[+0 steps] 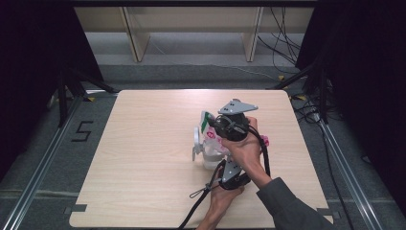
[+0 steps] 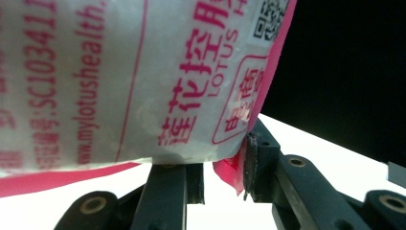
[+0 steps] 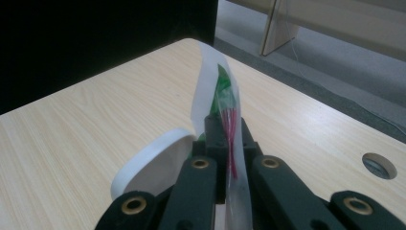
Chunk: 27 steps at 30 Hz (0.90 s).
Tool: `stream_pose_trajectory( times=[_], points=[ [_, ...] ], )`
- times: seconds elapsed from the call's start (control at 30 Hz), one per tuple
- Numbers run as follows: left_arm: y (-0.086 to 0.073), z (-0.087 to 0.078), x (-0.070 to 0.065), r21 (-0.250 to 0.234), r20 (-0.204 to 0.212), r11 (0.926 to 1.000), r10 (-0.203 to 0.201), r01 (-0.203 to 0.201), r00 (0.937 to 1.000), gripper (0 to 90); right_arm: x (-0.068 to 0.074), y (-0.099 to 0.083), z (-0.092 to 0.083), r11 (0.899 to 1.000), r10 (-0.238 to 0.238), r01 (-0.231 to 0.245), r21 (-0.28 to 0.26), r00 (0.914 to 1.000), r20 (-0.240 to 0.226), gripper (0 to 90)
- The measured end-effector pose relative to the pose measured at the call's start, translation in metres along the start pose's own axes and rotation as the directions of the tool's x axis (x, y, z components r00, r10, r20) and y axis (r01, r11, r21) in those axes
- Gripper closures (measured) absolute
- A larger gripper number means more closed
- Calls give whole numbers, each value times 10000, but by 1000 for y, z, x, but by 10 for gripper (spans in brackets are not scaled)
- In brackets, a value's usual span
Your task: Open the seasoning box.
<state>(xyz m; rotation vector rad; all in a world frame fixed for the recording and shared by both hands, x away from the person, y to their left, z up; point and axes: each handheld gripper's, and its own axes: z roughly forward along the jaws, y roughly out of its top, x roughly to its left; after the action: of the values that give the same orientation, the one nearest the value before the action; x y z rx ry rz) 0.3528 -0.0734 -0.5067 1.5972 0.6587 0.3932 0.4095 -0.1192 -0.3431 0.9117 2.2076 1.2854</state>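
high view: both grippers meet mid-surface (image 1: 143,143) on one bag (image 1: 210,143). left gripper (image 2: 225,179) fingers grasp its pink-edged bottom; right gripper (image 3: 227,139) fingers clenched on the top strip. bag's long axis runs between them, upright-ish.

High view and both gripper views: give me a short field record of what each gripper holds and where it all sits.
surface: light wooden table
object: clear plastic bag with pink print and a pink edge
left gripper: shut on the pink edge of the bag
right gripper: shut on a thin part of the bag with green and red print
other item: white round piece beside the right gripper, kind unclear
position: right of the table's middle
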Motion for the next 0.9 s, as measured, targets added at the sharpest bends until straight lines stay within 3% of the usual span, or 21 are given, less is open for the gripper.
stream_pose_trajectory(
  times=[0.13, 0.17, 0.77, 0.8, 0.9],
  points=[
    [0, 0, 0, 18, 11, 10000, -10, 10, 10000, 725, -2, 0, 0, 9999, -94, 94, -39, 9999, 65, 900],
    [0, 0, 0, -14, 5, 10000, -19, 19, 10000, 724, 0, -1, 1, 9998, 172, -172, -62, 9998, 31, 900],
    [0, 1, 0, -90, 13, 9999, -53, 53, 10000, 724, 2, 0, 1, 10000, 86, -86, 36, 10000, 19, 900],
    [0, 1, 1, -9, 30, 10000, -2, 2, 10000, 725, 1, 0, 2, 9997, -218, 219, 77, 9997, -60, 900],
    [0, 1, 1, -69, -13, 10000, -23, 23, 10000, 724, 4, -1, 2, 9997, -43, 43, 235, 10000, -2, 900]
  ],
)
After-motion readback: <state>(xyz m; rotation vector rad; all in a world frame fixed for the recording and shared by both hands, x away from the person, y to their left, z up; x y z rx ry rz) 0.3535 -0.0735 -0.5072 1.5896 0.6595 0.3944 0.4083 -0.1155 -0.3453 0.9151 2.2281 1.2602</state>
